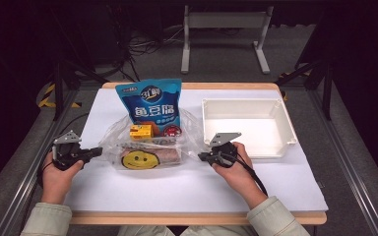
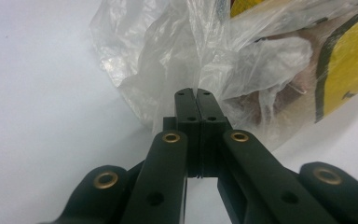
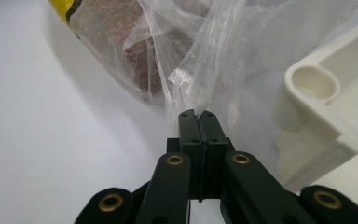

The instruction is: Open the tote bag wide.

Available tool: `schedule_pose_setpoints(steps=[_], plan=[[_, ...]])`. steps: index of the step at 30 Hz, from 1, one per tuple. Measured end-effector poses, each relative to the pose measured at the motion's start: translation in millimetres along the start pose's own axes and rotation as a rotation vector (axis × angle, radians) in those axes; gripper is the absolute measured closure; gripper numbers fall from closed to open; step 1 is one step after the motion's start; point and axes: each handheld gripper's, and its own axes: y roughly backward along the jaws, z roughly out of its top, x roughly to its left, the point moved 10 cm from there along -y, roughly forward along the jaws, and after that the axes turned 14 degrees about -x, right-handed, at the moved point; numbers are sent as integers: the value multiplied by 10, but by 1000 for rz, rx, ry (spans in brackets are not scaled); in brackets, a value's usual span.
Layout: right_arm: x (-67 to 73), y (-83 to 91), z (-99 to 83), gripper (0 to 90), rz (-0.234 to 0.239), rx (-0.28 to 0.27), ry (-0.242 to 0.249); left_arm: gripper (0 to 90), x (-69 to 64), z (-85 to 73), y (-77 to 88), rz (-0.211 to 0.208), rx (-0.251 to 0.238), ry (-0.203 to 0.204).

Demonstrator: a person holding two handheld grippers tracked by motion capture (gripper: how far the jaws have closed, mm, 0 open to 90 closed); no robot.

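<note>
1. My left gripper (image 1: pixel 94 152) sits at nine o'clock of the clear plastic bag (image 1: pixel 150 142), jaws pressed together, pinching the bag's film at their tips.
2. My right gripper (image 1: pixel 203 156) sits at three o'clock of the bag, jaws likewise clamped on its film.
3. The bag lies mid-table, holding a blue snack pouch (image 1: pixel 150 105), with the white tray (image 1: pixel 285 123) at its three o'clock.

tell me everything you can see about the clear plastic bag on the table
The clear plastic bag is thin, crinkled film lying on the white table, left of the white tray. Inside show a blue snack pouch, a small yellow box and a brown pack with a yellow smiley. The left tongs and right tongs, both shut, meet its two ends.
</note>
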Motion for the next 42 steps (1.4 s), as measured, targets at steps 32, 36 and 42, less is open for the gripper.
schedule_pose_setpoints(steps=[32, 36, 42], plan=[[-56, 138, -429, 900, 14, 143, -87, 899, 30, -196, -202, -18, 59, 48], [-39, 207, -319, 890, 19, 93, -71, 898, 0, -139, -163, -28, 34, 37], [-9, 291, -117, 781, 17, 23, -52, 897, -20, -85, -130, -32, 4, 31]])
